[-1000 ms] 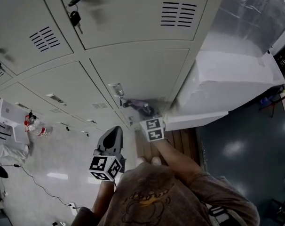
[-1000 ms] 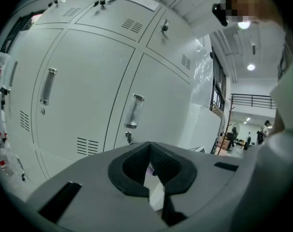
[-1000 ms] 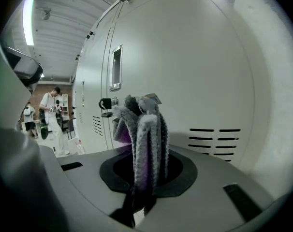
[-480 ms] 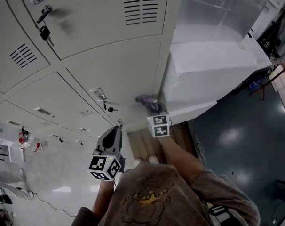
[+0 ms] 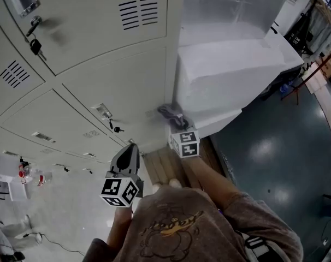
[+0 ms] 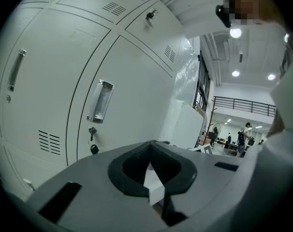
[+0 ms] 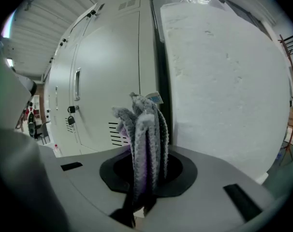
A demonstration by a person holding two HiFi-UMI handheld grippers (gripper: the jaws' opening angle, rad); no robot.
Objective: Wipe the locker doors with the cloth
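Note:
Grey locker doors [image 5: 116,86] fill the upper left of the head view. My right gripper [image 5: 176,125] is shut on a grey-purple cloth [image 5: 169,113], which is bunched against the lower door's right edge, beside the white wrapped block [image 5: 231,70]. In the right gripper view the cloth [image 7: 144,139] stands up from the shut jaws, with the door [image 7: 108,81] just behind it. My left gripper [image 5: 128,152] hangs lower, away from the doors, shut and holding nothing. The left gripper view looks up at a door [image 6: 132,86] with a recessed handle [image 6: 99,100].
Keys hang from locks [image 5: 34,45] on the upper doors, and vent slots [image 5: 137,12] sit near the top. A wooden pallet [image 5: 163,165] lies at the foot of the lockers. Dark glossy floor [image 5: 275,152] spreads to the right; a pale floor [image 5: 51,201] lies to the left.
The right gripper has carried the cloth rightward across the lower door to its right edge by the white block. The left gripper has hardly moved.

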